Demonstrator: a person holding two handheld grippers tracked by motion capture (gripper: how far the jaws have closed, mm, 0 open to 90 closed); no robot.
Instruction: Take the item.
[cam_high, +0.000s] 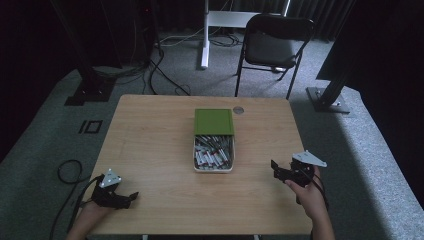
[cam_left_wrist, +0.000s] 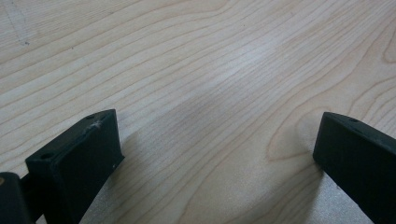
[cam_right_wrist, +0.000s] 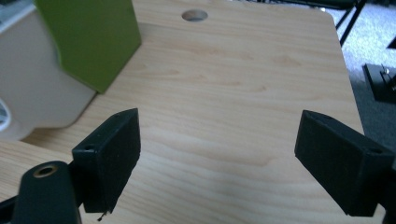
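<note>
A white box (cam_high: 213, 168) sits at centre frame on the wooden table (cam_high: 150, 145), its green lid (cam_high: 214, 121) slid back, holding what look like red-and-white batteries (cam_high: 212, 152). Left gripper (cam_high: 131, 196) lower left and right gripper (cam_high: 274, 167) lower right, both spread wide, empty.

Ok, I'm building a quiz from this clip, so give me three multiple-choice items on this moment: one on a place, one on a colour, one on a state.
1. Where is the box?
A. table's middle
B. left edge
C. on the chair

2. What colour is its lid?
A. red
B. green
C. blue

3. How do the jaws of the right gripper stand?
A. shut on the lid
B. shut on nothing
C. open

Key: A, the box sits midway between both hands; B, the lid is green and slid back; C, bare table shows between the jaws.
</note>
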